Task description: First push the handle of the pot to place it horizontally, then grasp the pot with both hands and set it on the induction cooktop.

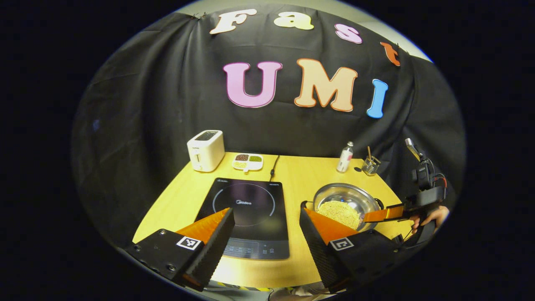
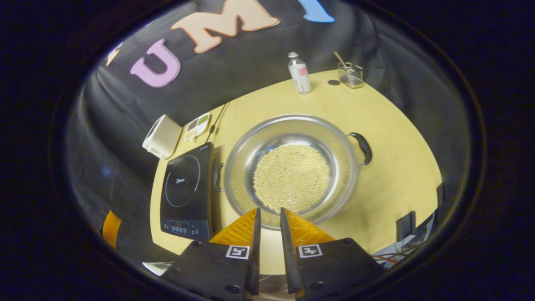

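Note:
A steel pot (image 2: 292,119) with yellow grains in its bottom stands on the wooden table, to the right of the black induction cooktop (image 2: 184,188). One black handle (image 2: 363,146) points to the far right and the other (image 2: 217,177) faces the cooktop. My right gripper (image 2: 269,211) hovers at the pot's near rim, its fingers drawn together with a thin slit and nothing between them. In the left gripper view my left gripper (image 1: 265,209) stands wide open and holds nothing, over the cooktop (image 1: 246,213), left of the pot (image 1: 345,196). The right gripper (image 1: 384,214), held by a hand, reaches the pot's right side.
At the back of the table stand a white toaster (image 1: 205,149), a divided dish (image 1: 247,161), a small bottle (image 1: 345,156) and a wire holder (image 1: 370,165). The cooktop's cable (image 1: 273,167) runs to the back edge.

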Demonstrator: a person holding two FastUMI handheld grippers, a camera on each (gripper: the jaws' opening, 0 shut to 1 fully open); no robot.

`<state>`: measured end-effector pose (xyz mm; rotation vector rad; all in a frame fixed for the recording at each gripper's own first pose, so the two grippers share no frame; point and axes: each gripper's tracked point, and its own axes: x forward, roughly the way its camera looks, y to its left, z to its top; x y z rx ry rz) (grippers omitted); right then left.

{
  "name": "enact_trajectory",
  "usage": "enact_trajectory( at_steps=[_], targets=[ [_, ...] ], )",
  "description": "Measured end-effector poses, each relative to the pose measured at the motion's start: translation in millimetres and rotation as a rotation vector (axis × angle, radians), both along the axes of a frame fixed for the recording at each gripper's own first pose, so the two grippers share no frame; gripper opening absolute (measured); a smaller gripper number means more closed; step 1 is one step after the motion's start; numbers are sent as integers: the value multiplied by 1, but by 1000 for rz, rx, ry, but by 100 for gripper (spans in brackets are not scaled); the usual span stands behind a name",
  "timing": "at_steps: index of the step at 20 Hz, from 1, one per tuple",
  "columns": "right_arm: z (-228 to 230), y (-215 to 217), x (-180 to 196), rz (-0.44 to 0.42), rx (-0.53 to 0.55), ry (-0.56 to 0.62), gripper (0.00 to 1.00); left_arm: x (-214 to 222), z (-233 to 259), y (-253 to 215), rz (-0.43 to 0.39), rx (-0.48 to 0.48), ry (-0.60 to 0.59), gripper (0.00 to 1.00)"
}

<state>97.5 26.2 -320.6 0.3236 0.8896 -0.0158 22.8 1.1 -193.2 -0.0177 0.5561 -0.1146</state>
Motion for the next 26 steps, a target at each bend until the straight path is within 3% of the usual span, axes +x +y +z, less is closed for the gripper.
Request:
enact_trajectory(
  at_steps=[1, 2, 3, 4, 5, 8, 10, 11, 12, 13, 14, 15, 16, 17, 18, 26],
  targets=[
    [0, -19, 0, -19, 3, 10, 28, 3, -6, -8, -7, -8, 21, 96],
    [0, -33, 4, -31, 18, 16, 28, 4, -13, -17, -11, -18, 43, 96],
    [1, -46, 5, -50, 25, 16, 38, 5, -19, -26, -15, -25, 70, 100],
    [1, -62, 11, -63, 25, 2, 48, 7, -28, -38, -18, -35, 96, 96],
    [5, -79, 17, -71, 21, 2, 50, 10, -34, -49, -17, -49, 119, 96],
    [2, -109, 31, -69, 40, 25, 88, 17, -53, -85, -13, -112, 197, 96],
    [-7, -122, 42, -39, 42, 54, 93, 26, -66, -103, -5, -137, 238, 96],
    [-12, -126, 46, -21, 44, 69, 100, 31, -73, -108, 4, -137, 257, 96],
    [-17, -131, 52, -7, 50, 81, 93, 37, -82, -114, 8, -139, 273, 97],
    [-22, -133, 59, 7, 56, 95, 100, 42, -92, -118, 11, -136, 296, 96],
    [-28, -136, 64, 18, 60, 109, 94, 47, -101, -121, 13, -129, 313, 97],
    [-34, -137, 71, 28, 65, 124, 94, 52, -110, -120, 23, -116, 331, 96],
    [-41, -137, 76, 38, 68, 137, 100, 56, -119, -119, 32, -105, 349, 96],
    [-45, -136, 78, 50, 73, 152, 94, 61, -128, -118, 36, -99, 364, 97],
    [-51, -136, 83, 59, 76, 169, 100, 63, -137, -119, 38, -97, 383, 97],
    [-82, -134, 113, 79, 131, 266, 99, 99, -196, -120, 33, -80, 514, 96]
  ],
)
